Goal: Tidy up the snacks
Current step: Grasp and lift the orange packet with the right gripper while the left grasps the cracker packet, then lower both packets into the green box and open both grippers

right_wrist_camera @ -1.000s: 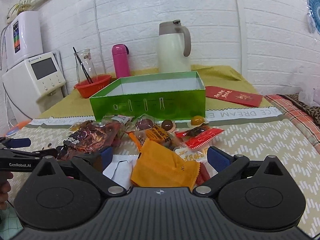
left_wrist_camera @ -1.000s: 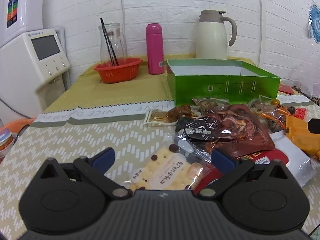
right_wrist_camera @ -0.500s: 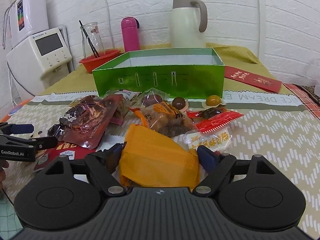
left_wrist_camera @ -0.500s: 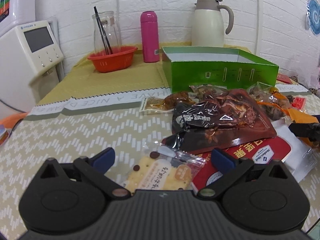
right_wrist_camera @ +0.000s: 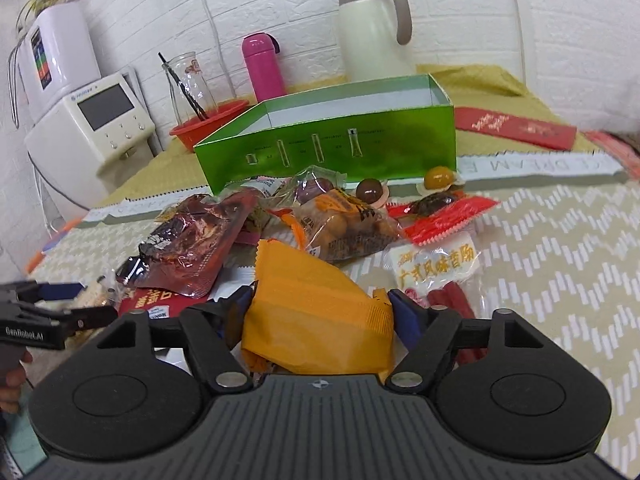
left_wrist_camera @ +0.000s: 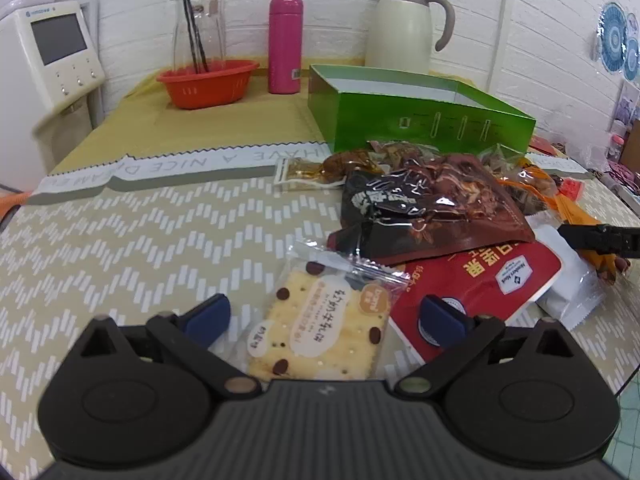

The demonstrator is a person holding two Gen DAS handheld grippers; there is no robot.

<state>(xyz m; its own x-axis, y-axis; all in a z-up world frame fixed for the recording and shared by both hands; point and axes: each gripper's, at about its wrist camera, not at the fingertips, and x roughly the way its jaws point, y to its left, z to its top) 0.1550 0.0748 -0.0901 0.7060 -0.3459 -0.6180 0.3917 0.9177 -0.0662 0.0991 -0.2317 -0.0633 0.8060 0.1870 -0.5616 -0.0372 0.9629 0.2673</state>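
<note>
Meanwhile, left gripper jaws closing around the cracker packet; right gripper clamps the orange packet, next lifted toward the green box.

A patterned table carries snack packets and a green box.
</note>
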